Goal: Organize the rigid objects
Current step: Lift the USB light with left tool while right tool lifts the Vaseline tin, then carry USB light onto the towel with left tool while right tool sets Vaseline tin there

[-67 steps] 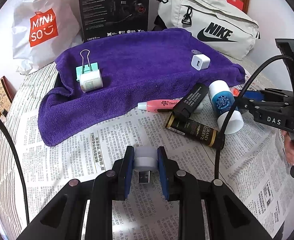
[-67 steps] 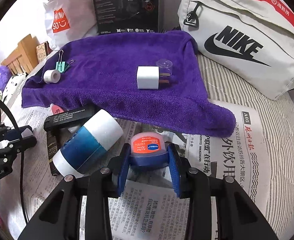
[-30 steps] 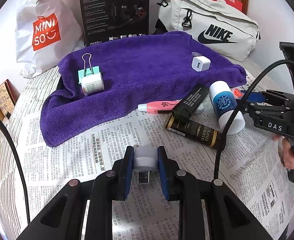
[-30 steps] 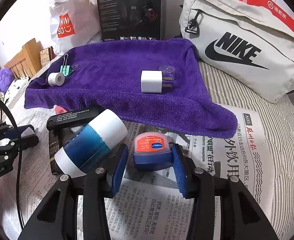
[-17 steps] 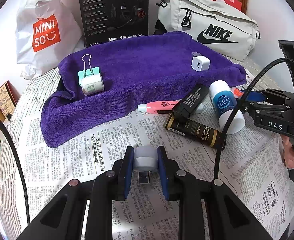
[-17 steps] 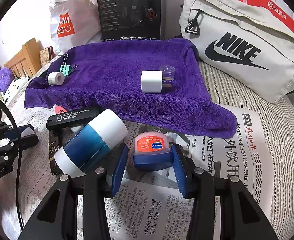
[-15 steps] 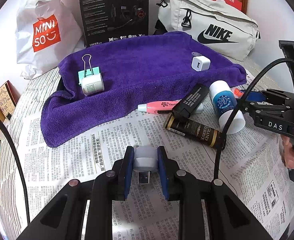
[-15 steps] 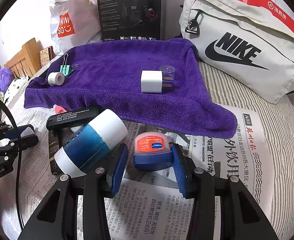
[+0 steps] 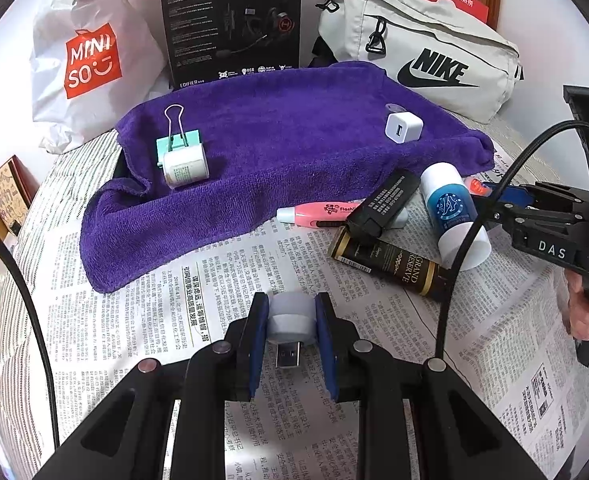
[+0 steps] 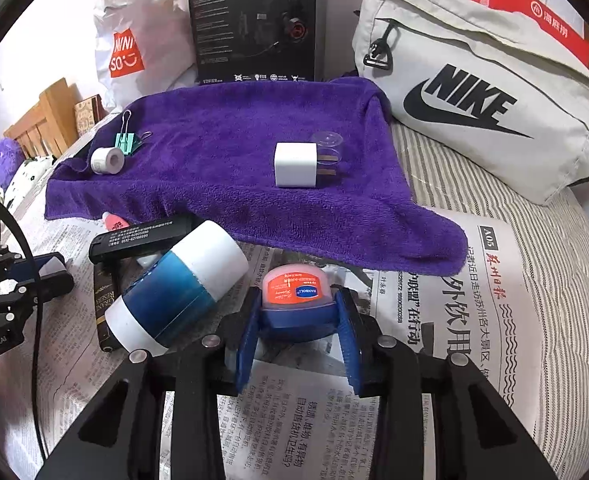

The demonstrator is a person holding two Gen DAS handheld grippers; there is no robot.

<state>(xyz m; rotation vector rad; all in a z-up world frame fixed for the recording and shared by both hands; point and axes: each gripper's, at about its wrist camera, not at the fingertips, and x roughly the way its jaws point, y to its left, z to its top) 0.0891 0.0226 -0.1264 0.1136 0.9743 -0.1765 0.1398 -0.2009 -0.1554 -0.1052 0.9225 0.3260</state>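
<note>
Left gripper (image 9: 291, 320) clamped on a small white round USB night-light (image 9: 291, 319), plug pointing back, above the newspaper sheet (image 9: 166, 320). Right gripper (image 10: 296, 312) closed against a small blue jar with an orange-red lid (image 10: 295, 294), at the near edge of the purple towel (image 10: 230, 148). Beside it a blue-and-white cylindrical bottle (image 10: 176, 290) lies tilted. On the towel: white plug adapter (image 10: 296, 165), mint binder clip (image 10: 125, 142), small white tape roll (image 10: 106, 160).

A: Hidden items?
B: Pink pen (image 9: 321, 212): one end under black lighter (image 9: 386, 202). Blue jar (image 10: 296, 300): base hidden between the pads.
A: Cut off?
B: Headset box (image 9: 230, 20), red box (image 10: 534, 4): tops cropped. Newspaper (image 9: 154, 320) print: too small to read.
</note>
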